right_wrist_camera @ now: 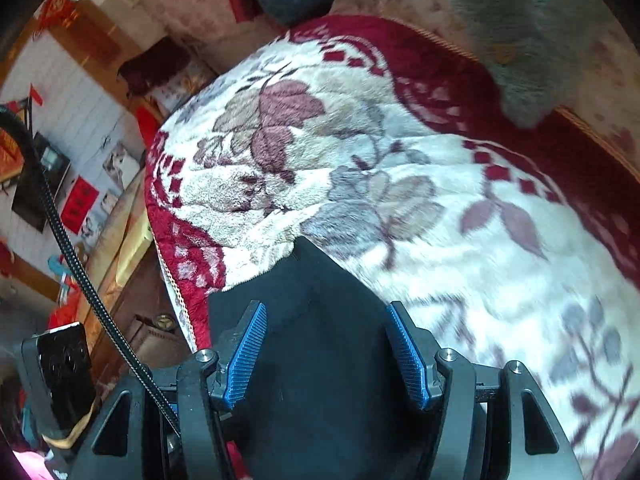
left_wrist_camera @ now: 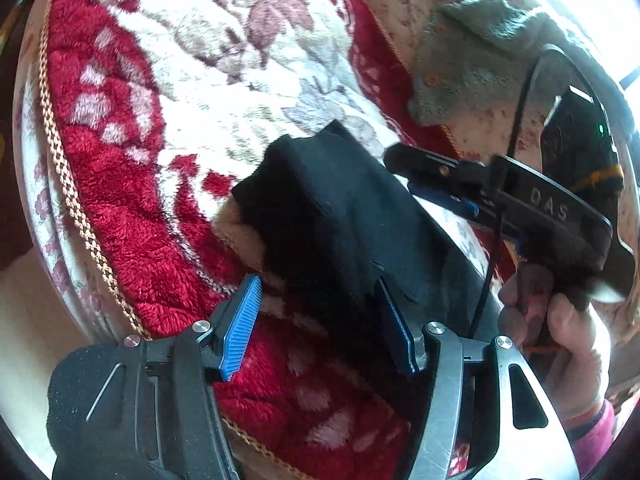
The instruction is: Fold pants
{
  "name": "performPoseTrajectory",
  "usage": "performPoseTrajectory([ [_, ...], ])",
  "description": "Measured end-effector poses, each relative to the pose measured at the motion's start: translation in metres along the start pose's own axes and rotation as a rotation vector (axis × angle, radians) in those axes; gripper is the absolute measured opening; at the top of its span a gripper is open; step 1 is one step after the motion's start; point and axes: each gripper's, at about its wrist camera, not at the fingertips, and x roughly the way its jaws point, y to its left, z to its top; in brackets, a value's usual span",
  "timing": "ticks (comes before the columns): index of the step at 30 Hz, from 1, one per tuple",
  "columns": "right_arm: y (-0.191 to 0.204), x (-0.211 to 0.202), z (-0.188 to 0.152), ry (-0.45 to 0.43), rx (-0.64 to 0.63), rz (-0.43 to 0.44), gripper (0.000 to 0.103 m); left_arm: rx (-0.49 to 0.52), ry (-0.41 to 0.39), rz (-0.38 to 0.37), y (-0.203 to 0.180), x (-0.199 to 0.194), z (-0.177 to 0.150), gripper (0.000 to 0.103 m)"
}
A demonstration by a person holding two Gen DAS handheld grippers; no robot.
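Here, one red-and-cream floral blanket covers the bed, one grey garment near its far edge. One pair of black pants lies bunched on it. The left tool and right tool both stand apart, fabric between their pads.

Right tool spread wide over black pants, floral blanket.
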Motion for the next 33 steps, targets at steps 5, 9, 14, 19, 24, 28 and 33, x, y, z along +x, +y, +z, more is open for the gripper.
performPoseTrajectory([
  [5, 0.009, 0.03, 0.018, 0.055, -0.071, -0.021, 0.06, -0.012, 0.006, -0.012, 0.002, 0.009, 0.001, 0.065],
  [9, 0.01, 0.05, 0.025, 0.087, -0.103, -0.02, 0.06, 0.005, -0.003, -0.012, -0.002, 0.014, 0.0, 0.073],
  [14, 0.014, 0.065, 0.025, 0.089, -0.164, -0.065, 0.038, 0.007, -0.029, -0.022, -0.003, 0.017, 0.0, 0.078],
  [19, 0.014, 0.052, 0.025, 0.044, -0.156, -0.023, 0.019, 0.009, -0.057, -0.056, 0.004, 0.014, 0.004, 0.025],
  [24, 0.021, 0.014, 0.023, -0.04, -0.135, 0.053, 0.017, 0.056, -0.11, -0.081, -0.009, -0.008, 0.003, 0.018],
  [28, 0.03, -0.032, 0.02, -0.124, -0.136, 0.09, 0.017, 0.147, -0.197, -0.095, -0.037, -0.041, -0.004, 0.017],
  [33, 0.03, -0.102, 0.006, -0.245, -0.106, 0.127, 0.017, 0.264, -0.262, -0.167, -0.082, -0.077, -0.019, 0.017],
])
